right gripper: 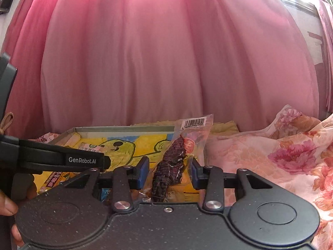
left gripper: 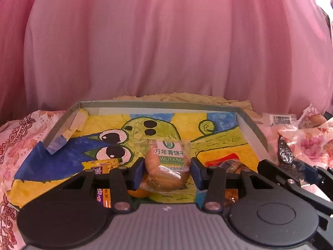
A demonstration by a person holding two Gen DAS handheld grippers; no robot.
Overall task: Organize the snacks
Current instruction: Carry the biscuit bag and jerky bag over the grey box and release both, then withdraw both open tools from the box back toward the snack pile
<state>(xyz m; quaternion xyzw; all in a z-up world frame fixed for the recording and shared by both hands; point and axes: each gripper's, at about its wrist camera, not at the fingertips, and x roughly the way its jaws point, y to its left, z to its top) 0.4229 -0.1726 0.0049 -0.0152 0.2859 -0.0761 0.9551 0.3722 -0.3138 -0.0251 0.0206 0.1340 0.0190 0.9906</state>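
Note:
In the left wrist view my left gripper [left gripper: 167, 173] is shut on a clear biscuit packet [left gripper: 170, 162] with a white and green WUTANG label, held low over the painted tray [left gripper: 158, 105]. My right gripper [right gripper: 169, 173] is shut on a clear packet with a dark red dried snack [right gripper: 170, 166] and a barcode on top. It holds the packet upright by the tray's right rim [right gripper: 124, 128]. In the left wrist view the right gripper [left gripper: 295, 166] and its dark snack [left gripper: 285, 152] sit just right of the tray.
The tray floor shows a yellow and green cartoon painting. A purple and orange packet [left gripper: 104, 167] and a red packet [left gripper: 223, 160] lie in it. Floral cloth [right gripper: 281, 156] covers the surface around it, and a pink curtain [left gripper: 166, 41] hangs behind. A person's hand [right gripper: 8, 206] shows at the lower left.

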